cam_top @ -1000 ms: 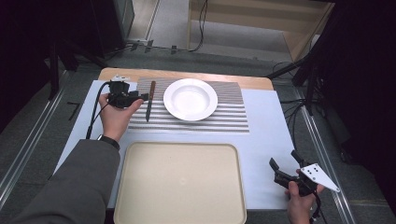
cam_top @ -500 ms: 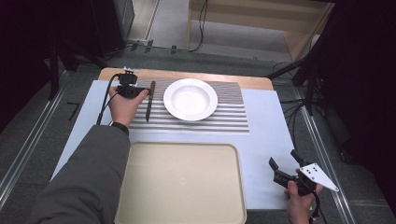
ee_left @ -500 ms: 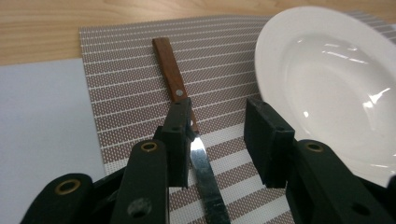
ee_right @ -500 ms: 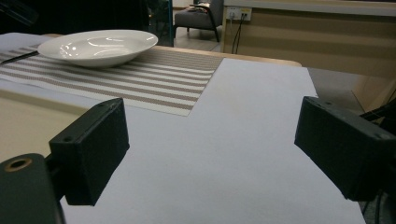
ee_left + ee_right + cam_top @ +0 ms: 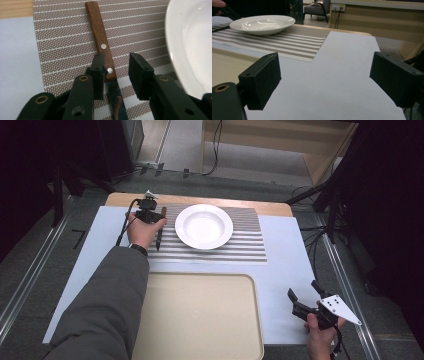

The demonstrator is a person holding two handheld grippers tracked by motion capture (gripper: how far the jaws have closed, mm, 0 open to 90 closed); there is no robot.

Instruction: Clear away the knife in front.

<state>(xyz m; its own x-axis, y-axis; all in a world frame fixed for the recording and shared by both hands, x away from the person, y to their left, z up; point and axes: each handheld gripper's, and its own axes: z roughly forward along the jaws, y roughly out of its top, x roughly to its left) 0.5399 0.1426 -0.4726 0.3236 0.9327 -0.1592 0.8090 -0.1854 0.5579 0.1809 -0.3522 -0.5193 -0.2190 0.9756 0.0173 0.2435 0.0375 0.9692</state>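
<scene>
A knife with a brown wooden handle [image 5: 99,40] and a steel blade [image 5: 116,102] lies on the striped placemat [image 5: 62,50], left of the white plate [image 5: 204,226]. In the high view the knife [image 5: 158,240] runs along the mat's left side. My left gripper [image 5: 117,67] is low over it and open. Its jaws straddle the spot where handle meets blade, and the left jaw is right against the handle. The same left gripper [image 5: 155,218] is held in a hand at the mat's far left. My right gripper [image 5: 305,295] hovers wide open over the white table cover at the near right, holding nothing.
A large beige tray [image 5: 200,320] lies at the near middle, in front of the placemat [image 5: 240,245]. The plate [image 5: 262,23] rests on the mat, close to the right of the knife. A wooden table edge [image 5: 270,207] runs behind the mat.
The left hand has carried its gripper right and away from the person, from the mat's left edge to over the knife. The right gripper has stayed still.
</scene>
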